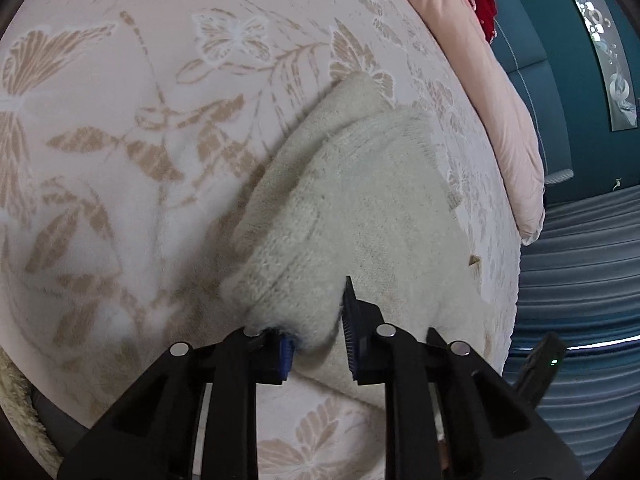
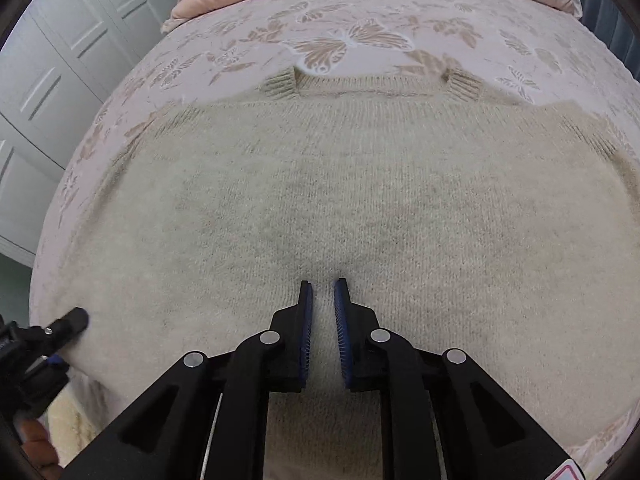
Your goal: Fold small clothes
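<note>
Two claws on our sweater: left claw pinches its edge, right claw nips a fold mid-body, on the bed.

A cream knitted sweater lies flat on the bed, its body spread wide. Two ribbed cuffs peek out at its far edge, so both sleeves are folded under. In the left wrist view one corner is bunched up.
</note>
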{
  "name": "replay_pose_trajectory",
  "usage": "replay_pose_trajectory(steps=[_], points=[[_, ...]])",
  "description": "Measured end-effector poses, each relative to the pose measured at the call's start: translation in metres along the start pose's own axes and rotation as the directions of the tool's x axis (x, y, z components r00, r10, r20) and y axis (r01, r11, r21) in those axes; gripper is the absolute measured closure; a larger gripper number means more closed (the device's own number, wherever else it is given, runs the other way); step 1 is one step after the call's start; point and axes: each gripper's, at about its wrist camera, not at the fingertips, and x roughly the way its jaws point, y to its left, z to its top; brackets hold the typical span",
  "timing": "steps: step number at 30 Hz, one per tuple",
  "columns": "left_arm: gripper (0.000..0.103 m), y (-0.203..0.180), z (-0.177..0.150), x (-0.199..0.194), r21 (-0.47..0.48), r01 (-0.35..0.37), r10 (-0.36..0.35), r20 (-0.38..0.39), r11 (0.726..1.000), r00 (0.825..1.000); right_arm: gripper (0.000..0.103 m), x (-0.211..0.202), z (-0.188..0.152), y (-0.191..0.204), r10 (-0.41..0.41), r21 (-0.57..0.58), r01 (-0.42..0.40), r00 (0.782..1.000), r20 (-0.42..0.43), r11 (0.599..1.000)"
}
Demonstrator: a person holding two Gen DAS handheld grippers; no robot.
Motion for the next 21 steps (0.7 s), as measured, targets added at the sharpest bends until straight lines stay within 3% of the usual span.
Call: replay_pose_trajectory(steps=[4,8,10,12,15,17,21], points=[[0.09,-0.038,-0.005,-0.028,0.143,0.02,-0.03,0.069,0.99,0.997,0.09,-0.001,-0.001,-0.003,0.023,0.005,-0.023,1.0,0.012,1.0],[0.091,-0.099,-0.019,-0.045,0.318,0.039,-0.075,0.104,0.947,0.992,0.09,-0.009,-0.001,-0.018,0.113,0.058,-0.114,0.993,0.027,0.992],[0.091,-0.139,-0.032,-0.049,0.421,0.047,-0.101,0.106,0.906,0.989,0.09,-0.032,-0.003,-0.032,0.146,0.115,-0.155,0.986,0.08,0.981],[0.091,-0.183,-0.053,-0.047,0.535,0.053,-0.124,0.098,0.843,0.987,0.088,-0.063,-0.011,-0.055,0.154,0.151,-0.18,0.973,0.171,0.972],[0.091,-0.236,-0.091,-0.029,0.65,0.076,-0.137,0.043,0.756,0.99,0.083,-0.102,-0.031,-0.103,0.128,0.218,-0.182,0.962,0.24,0.959],[0.09,-0.259,-0.117,-0.004,0.7,0.072,-0.105,0.004,0.711,0.994,0.077,-0.122,-0.049,-0.14,0.091,0.28,-0.166,0.961,0.261,0.946],[0.079,-0.266,-0.167,0.051,0.75,-0.003,0.033,-0.024,0.661,0.999,0.067,-0.153,-0.09,-0.199,0.021,0.384,-0.128,0.962,0.272,0.915]])
